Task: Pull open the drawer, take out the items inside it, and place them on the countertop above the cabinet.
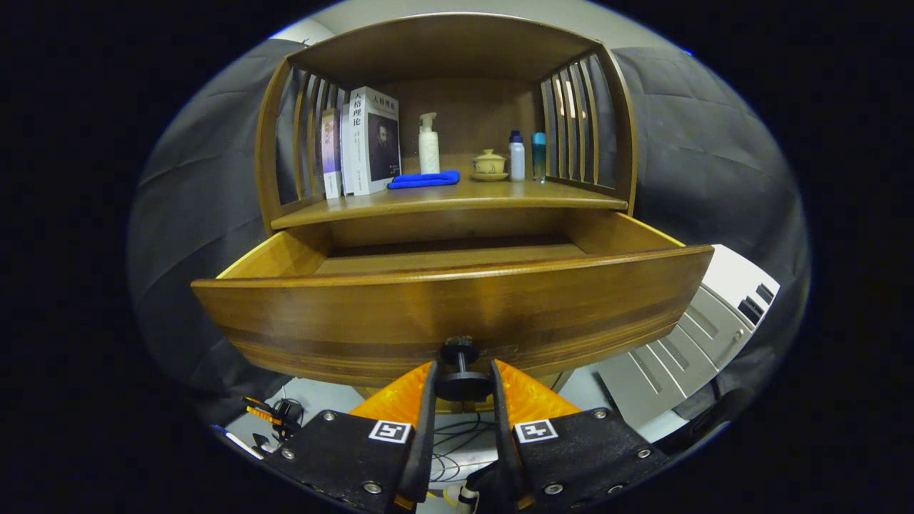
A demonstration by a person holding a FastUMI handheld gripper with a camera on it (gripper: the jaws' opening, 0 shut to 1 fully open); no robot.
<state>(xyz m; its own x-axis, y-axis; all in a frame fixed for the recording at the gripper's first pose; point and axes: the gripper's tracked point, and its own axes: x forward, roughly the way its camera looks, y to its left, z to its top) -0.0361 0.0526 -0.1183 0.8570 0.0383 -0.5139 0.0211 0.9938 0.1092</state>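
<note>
The wooden drawer (457, 314) stands pulled out of the cabinet toward me, its curved front panel just ahead of the fingers. My gripper (463, 373) is shut on the drawer's dark round knob (463, 385), one finger pressing each side of it. Above the front panel I see a strip of the drawer's bare wooden floor (450, 258); the panel hides the rest of the inside. The countertop (457, 201) lies above and beyond the drawer.
On the countertop stand books (371, 143), a white pump bottle (428, 146), a folded blue cloth (424, 180), a lidded cup (489, 164) and two small bottles (526, 157). Slatted sides wall the shelf. A grey-white unit (707, 321) and cables (457, 457) lie on the floor below.
</note>
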